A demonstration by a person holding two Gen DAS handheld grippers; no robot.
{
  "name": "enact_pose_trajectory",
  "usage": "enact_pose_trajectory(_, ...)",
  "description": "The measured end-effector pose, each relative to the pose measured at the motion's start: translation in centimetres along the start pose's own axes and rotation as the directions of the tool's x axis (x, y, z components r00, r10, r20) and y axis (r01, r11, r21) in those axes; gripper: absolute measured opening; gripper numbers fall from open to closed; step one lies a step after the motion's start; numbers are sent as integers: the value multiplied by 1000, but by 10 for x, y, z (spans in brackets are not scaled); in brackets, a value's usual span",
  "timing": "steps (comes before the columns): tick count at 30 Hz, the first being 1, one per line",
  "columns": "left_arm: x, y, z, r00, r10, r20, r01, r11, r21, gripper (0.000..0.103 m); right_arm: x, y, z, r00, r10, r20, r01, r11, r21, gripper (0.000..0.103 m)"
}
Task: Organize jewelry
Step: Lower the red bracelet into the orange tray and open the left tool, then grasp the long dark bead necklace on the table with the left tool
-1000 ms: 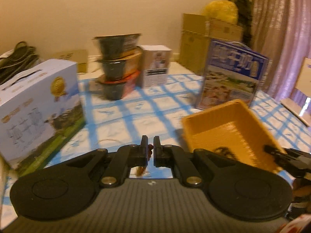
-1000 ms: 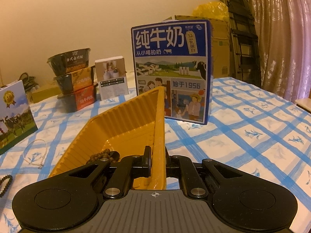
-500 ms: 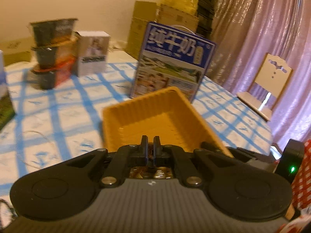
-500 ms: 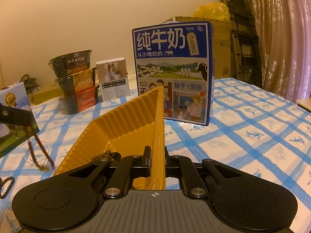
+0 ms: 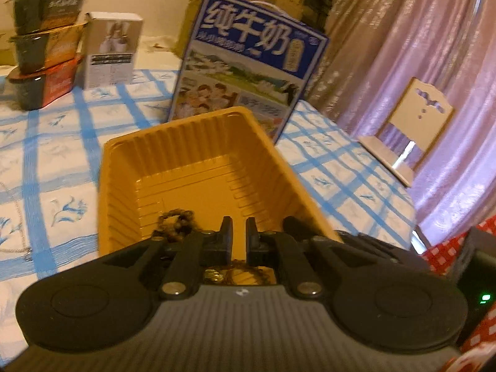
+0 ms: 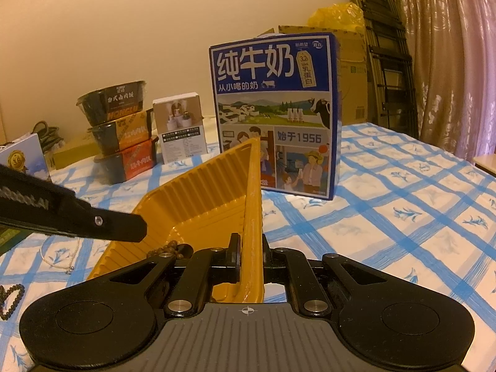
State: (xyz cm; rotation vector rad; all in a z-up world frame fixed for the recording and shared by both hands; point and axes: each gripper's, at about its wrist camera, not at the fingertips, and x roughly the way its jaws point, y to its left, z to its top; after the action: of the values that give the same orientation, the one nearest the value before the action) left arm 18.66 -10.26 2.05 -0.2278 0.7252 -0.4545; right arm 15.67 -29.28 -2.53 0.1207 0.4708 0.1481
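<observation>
Blue-checked desk [image 6: 387, 204] held the tray [image 5: 198, 167]; right tongs [image 6: 250, 257] clamped its rim, left tongs [image 5: 238, 238] pinched a chain [image 5: 245, 274], best released low inside.

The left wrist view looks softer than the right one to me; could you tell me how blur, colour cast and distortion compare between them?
Left wrist view: motion-smeared, lettering on the milk carton soft. Right wrist view: crisp, carton print readable. Both: warm orange cast, and fisheye bending with dark corners; the yellow tray looks stretched.
</observation>
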Motion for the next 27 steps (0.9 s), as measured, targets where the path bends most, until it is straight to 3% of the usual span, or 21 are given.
enact_pose_trajectory(7, -23, 26, -9, 995, 89, 42, -87, 995, -43, 15, 0, -1, -1, 1000, -3, -2, 3, 1000, 3, 9)
enact_pose_trajectory(13, -64, 55, -30, 965, 249, 77, -247, 968, -37, 23, 0, -2, -1, 1000, -5, -3, 5, 1000, 6, 9)
enact_pose_trajectory(16, -86, 77, -46, 942, 330, 59, -326, 943, -67, 25, -1, -3, -1, 1000, -7, -4, 7, 1000, 5, 9)
enact_pose_trajectory(21, -121, 110, -79, 884, 467, 17, -461, 877, -137, 28, 0, -3, -2, 1000, -10, -5, 10, 1000, 1, 9)
enact_pose_trajectory(27, -148, 139, -108, 820, 570, -53, -570, 806, -157, 28, 0, -3, -5, 1000, -16, -11, 16, 1000, -7, 9)
